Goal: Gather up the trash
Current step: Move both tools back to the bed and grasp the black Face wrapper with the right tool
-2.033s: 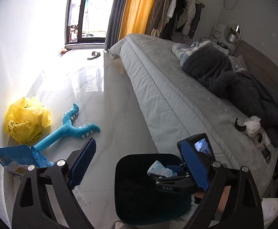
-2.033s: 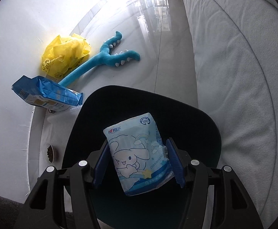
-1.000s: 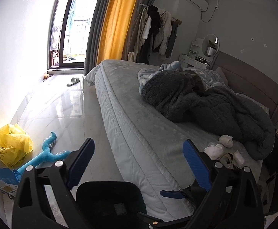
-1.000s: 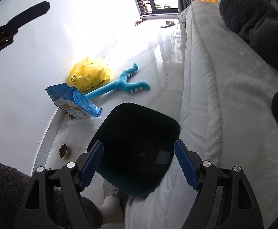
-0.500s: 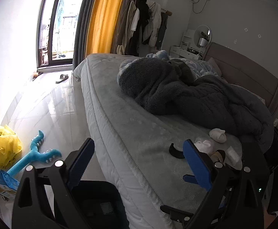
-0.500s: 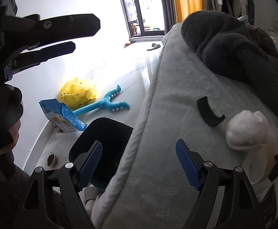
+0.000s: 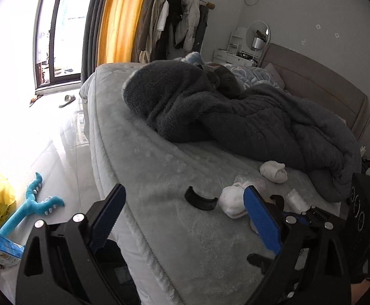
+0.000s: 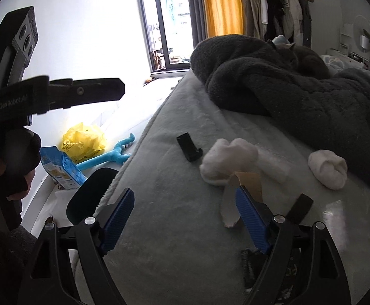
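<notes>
Trash on the bed: a torn scrap of brown cardboard and pale wrapper (image 8: 238, 198) lies on the grey cover, right at the tip of the right gripper's (image 8: 185, 214) right-hand finger, which overlaps its lower edge. Whether finger and scrap actually touch, I cannot tell. The right gripper's jaws are spread wide with nothing between them, only bed cover. Just beyond the scrap sits a balled white sock (image 8: 226, 161), and a second white sock (image 8: 328, 169) lies further right against the dark fleece blanket (image 8: 299, 96). A small curved black piece (image 8: 188, 150) rests on the cover just left of the first sock.

Over to the left gripper (image 7: 183, 212): jaws also released and wide, nothing held, hovering over the bed edge (image 7: 123, 178) with the black piece (image 7: 200, 200) and the sock (image 7: 233, 202) ahead of it.

Down on the floor, the black trash bin (image 8: 88, 198) stands beside the mattress. Near it are a blue bag (image 8: 62, 169), a yellow plastic bag (image 8: 84, 139) and a blue plush toy (image 8: 111, 155)
</notes>
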